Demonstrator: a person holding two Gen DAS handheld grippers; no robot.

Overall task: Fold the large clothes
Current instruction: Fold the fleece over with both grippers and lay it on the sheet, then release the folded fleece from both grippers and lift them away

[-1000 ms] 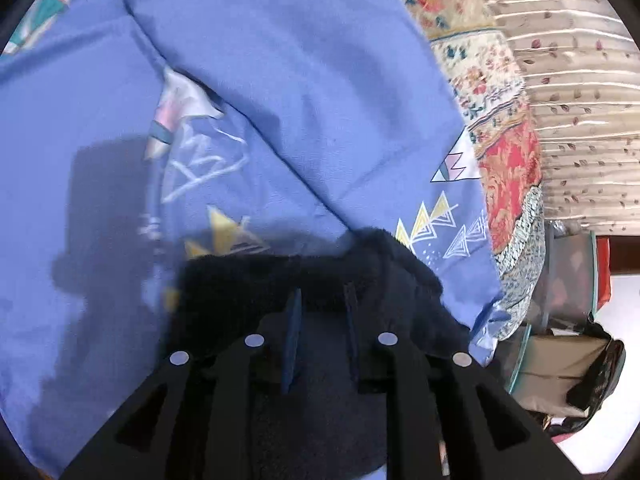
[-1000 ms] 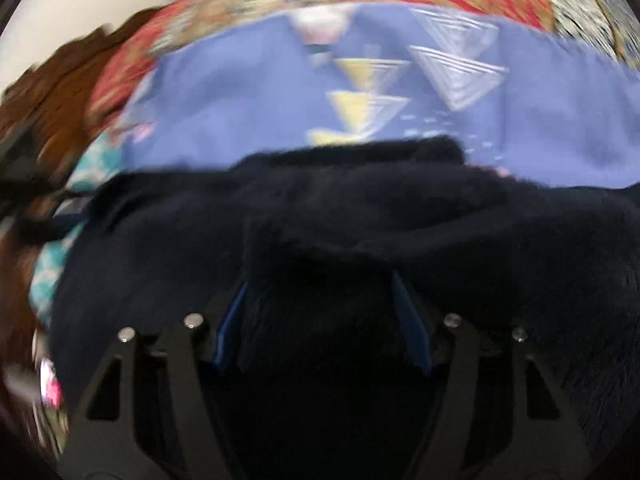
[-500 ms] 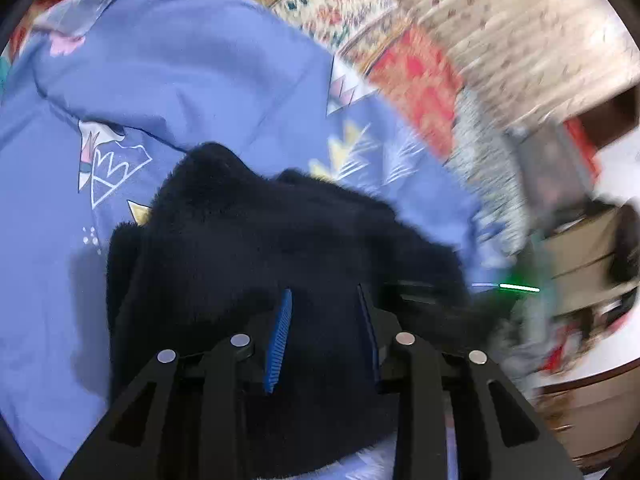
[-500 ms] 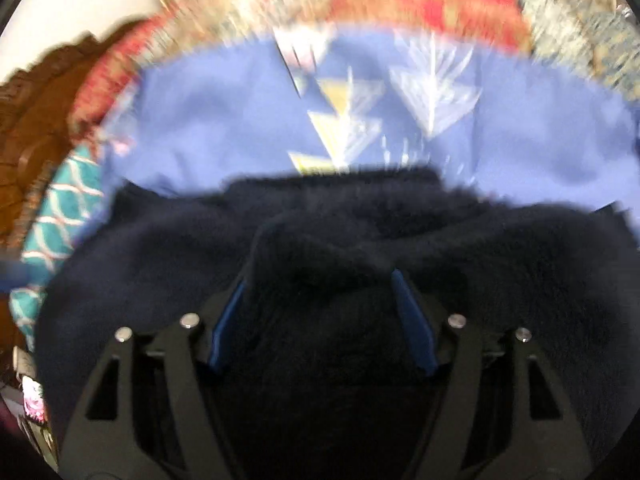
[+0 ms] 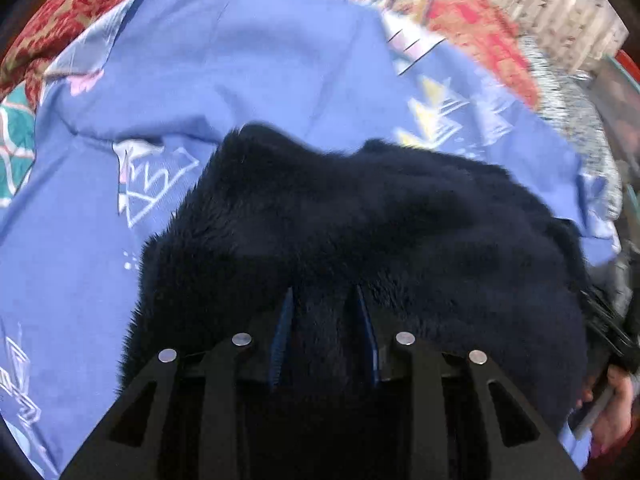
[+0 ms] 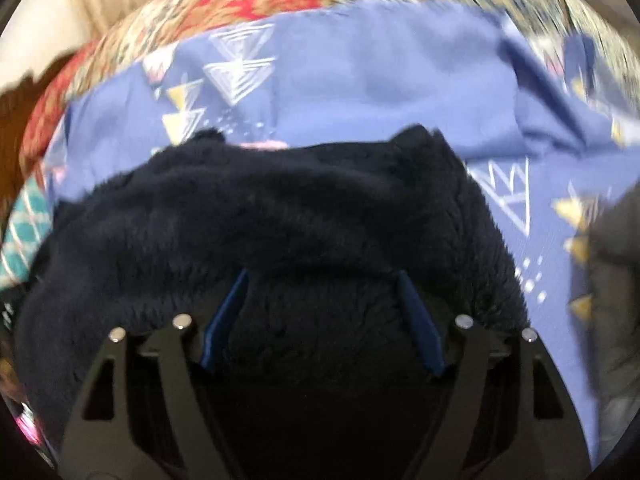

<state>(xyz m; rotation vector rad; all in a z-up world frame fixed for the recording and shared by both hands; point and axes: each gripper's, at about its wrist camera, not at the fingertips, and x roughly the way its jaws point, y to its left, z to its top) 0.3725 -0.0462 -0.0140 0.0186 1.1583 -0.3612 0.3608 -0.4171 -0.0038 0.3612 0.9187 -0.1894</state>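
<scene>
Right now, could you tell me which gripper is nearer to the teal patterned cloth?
Probably right: right gripper sees teal cloth just past the fleece; left gripper sees it across the blue sheet. Both jaws just opened further, fleece between.

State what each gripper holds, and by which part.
The dark fleece garment fills both the left gripper and the right gripper at a bunched fold. Both jaws have just been opening, so whether either grips it cannot be told.

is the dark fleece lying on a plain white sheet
No, the navy fleece lies on a blue sheet printed with triangles.
</scene>
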